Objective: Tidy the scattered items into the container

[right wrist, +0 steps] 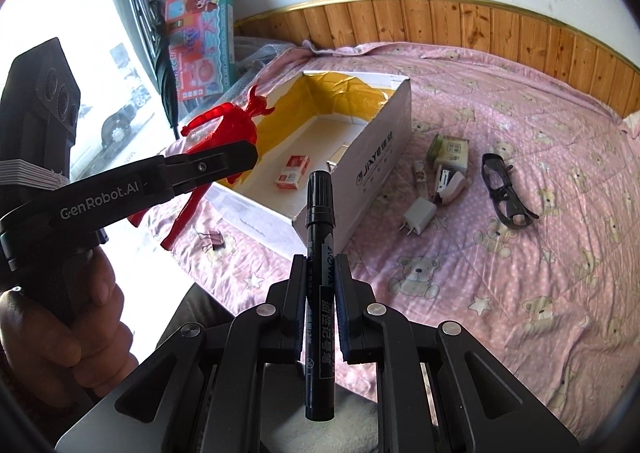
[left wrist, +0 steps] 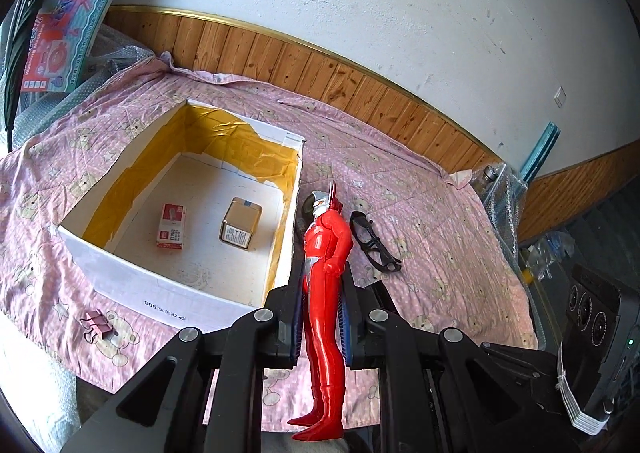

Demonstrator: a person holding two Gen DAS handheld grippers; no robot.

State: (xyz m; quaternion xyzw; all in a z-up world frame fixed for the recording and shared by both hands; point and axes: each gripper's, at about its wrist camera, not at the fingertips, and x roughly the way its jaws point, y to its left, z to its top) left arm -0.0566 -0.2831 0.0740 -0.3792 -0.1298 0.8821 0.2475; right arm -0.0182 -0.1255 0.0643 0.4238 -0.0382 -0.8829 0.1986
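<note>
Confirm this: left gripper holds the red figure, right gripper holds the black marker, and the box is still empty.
Not empty. The left wrist view shows a red-and-white packet and a small tan box lying inside the white box. The rest holds: the left gripper grips the red figure, the right gripper the black marker.

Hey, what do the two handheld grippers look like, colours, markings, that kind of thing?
Both are black plastic. The left gripper carries white "GenRobot.AI" lettering on its side. In the left wrist view its fingers have blue ribbed pads, and silver pivot pins dot the linkage. The right gripper shows the same silver pins, with dark pads. No sleeve is visible.
</note>
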